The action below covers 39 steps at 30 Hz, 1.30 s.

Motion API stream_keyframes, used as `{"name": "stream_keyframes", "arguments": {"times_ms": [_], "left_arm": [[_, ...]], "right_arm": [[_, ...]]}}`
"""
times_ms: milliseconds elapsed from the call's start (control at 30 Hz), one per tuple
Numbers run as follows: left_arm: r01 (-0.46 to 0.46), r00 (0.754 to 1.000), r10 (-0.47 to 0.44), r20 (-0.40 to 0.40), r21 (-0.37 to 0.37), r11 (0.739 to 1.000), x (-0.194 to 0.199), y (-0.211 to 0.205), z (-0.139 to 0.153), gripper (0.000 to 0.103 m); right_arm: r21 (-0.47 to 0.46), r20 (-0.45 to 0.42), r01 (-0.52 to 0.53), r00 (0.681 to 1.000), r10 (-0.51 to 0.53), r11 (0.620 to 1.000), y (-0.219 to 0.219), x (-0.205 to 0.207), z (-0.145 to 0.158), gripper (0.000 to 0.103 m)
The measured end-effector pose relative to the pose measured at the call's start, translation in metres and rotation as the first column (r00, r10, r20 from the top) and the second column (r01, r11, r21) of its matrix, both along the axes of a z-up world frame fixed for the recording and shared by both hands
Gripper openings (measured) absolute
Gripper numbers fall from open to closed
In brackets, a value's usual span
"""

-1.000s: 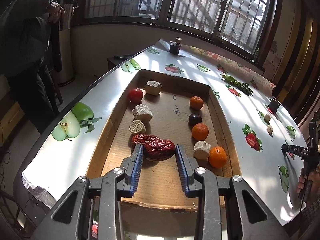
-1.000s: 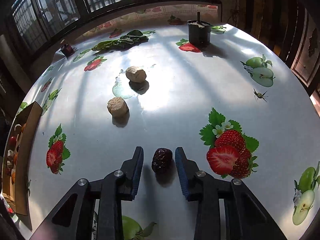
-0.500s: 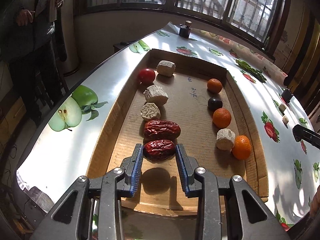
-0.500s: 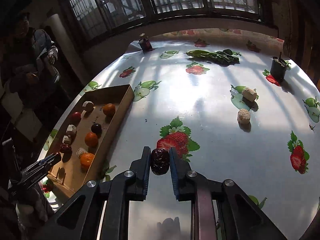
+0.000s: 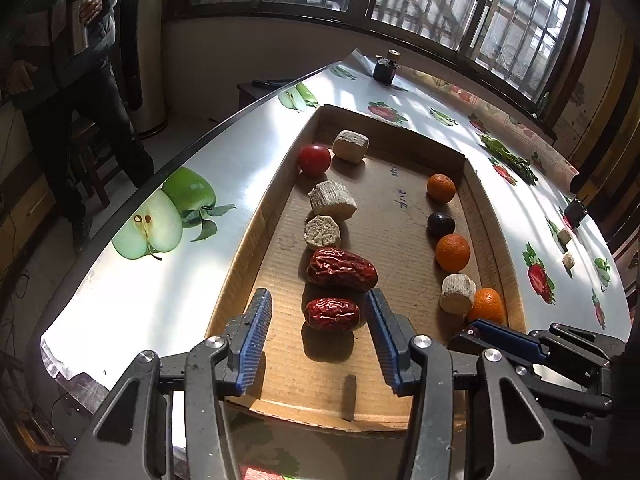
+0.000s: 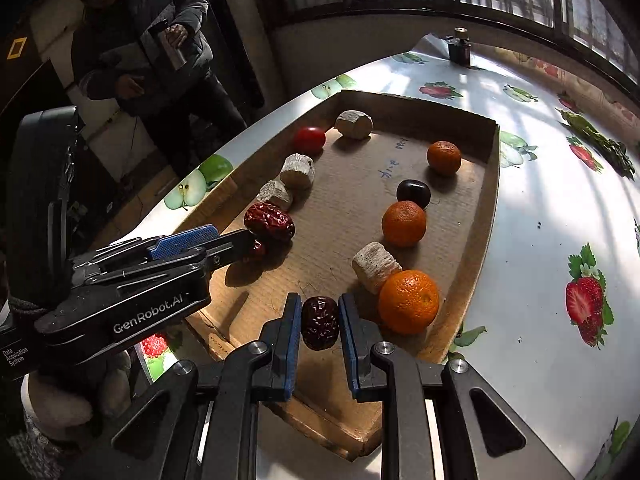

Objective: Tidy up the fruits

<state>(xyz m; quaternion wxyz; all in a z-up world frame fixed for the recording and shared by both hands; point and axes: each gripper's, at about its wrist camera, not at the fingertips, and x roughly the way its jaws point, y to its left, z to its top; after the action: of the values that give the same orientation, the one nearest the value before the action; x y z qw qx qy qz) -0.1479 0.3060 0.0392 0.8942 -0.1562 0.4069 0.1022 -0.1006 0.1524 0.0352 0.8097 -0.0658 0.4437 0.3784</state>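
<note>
A cardboard tray (image 5: pixel 240 256) holds two rows: a red tomato (image 5: pixel 315 159), beige chunks (image 5: pixel 332 200) and a large red date (image 5: pixel 342 268) on the left, oranges (image 5: pixel 453 253) and a dark plum (image 5: pixel 441 224) on the right. A small red date (image 5: pixel 332 314) lies on the tray floor between the jaws of my left gripper (image 5: pixel 318 308). The jaws are opening and the pads stand clear of it. My right gripper (image 6: pixel 319 312) is shut on a dark date (image 6: pixel 319 322) over the tray's near end (image 6: pixel 360 432), beside an orange (image 6: pixel 408 300). The left gripper (image 6: pixel 240 240) shows at its left.
A person (image 5: pixel 72 60) stands beyond the table's left edge. On the fruit-print tablecloth (image 5: pixel 520 216) are a small dark jar (image 5: pixel 386 68), green leaves (image 5: pixel 508 156) and two loose beige chunks (image 5: pixel 565 236) at the far right.
The left jaws have parted and the small date now rests on the tray below the large one. The right gripper has carried its date from the open table to the tray.
</note>
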Motion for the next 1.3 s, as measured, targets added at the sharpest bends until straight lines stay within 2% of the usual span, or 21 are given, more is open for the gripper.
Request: {"name": "stream_keyframes", "arguments": {"times_ms": [100, 233, 333, 400, 500, 567, 600, 733, 933, 1300], "left_arm": [[0.003, 1.000, -0.003, 0.011, 0.005, 1.000, -0.004, -0.002, 0.005, 0.052], [-0.006, 1.000, 0.006, 0.024, 0.003, 1.000, -0.007, -0.004, 0.011, 0.062], [-0.013, 1.000, 0.013, 0.023, 0.000, 1.000, -0.009, -0.006, 0.012, 0.063], [-0.011, 1.000, 0.011, 0.022, 0.008, 1.000, -0.010, -0.008, 0.014, 0.063], [-0.015, 1.000, 0.014, 0.023, 0.049, 0.999, -0.013, -0.016, 0.018, 0.069], [-0.022, 0.999, 0.019, 0.027, 0.107, 0.994, -0.015, -0.025, 0.023, 0.082], [-0.018, 0.999, 0.013, 0.034, 0.135, 0.991, -0.016, -0.031, 0.025, 0.083], [0.000, 0.999, -0.009, 0.045, 0.187, 0.982, -0.020, -0.049, 0.034, 0.083], [0.000, 0.998, -0.018, 0.060, 0.289, 0.957, -0.025, -0.075, 0.044, 0.083], [0.033, 0.995, -0.062, 0.076, 0.329, 0.944, -0.035, -0.103, 0.054, 0.083]], "right_arm": [[-0.001, -0.002, 0.003, 1.000, -0.003, 1.000, 0.000, 0.003, -0.001, 0.021], [0.038, 0.006, 0.015, 1.000, -0.015, 0.999, -0.009, 0.001, 0.008, 0.023], [0.067, 0.021, 0.031, 0.999, -0.032, 0.997, -0.018, 0.000, 0.016, 0.046], [0.071, 0.034, 0.050, 0.998, -0.052, 0.996, -0.024, -0.001, 0.020, 0.048], [0.092, 0.037, 0.081, 0.996, -0.085, 0.992, -0.036, -0.002, 0.025, 0.048], [0.100, 0.046, 0.106, 0.993, -0.111, 0.989, -0.044, -0.004, 0.027, 0.048], [0.104, 0.054, 0.120, 0.991, -0.126, 0.987, -0.049, -0.005, 0.029, 0.048], [0.104, 0.081, 0.176, 0.980, -0.184, 0.979, -0.067, -0.010, 0.032, 0.048], [0.127, 0.071, 0.227, 0.969, -0.237, 0.965, -0.097, -0.014, 0.032, 0.053], [0.170, 0.063, 0.292, 0.950, -0.306, 0.941, -0.138, -0.026, 0.037, 0.054]]}}
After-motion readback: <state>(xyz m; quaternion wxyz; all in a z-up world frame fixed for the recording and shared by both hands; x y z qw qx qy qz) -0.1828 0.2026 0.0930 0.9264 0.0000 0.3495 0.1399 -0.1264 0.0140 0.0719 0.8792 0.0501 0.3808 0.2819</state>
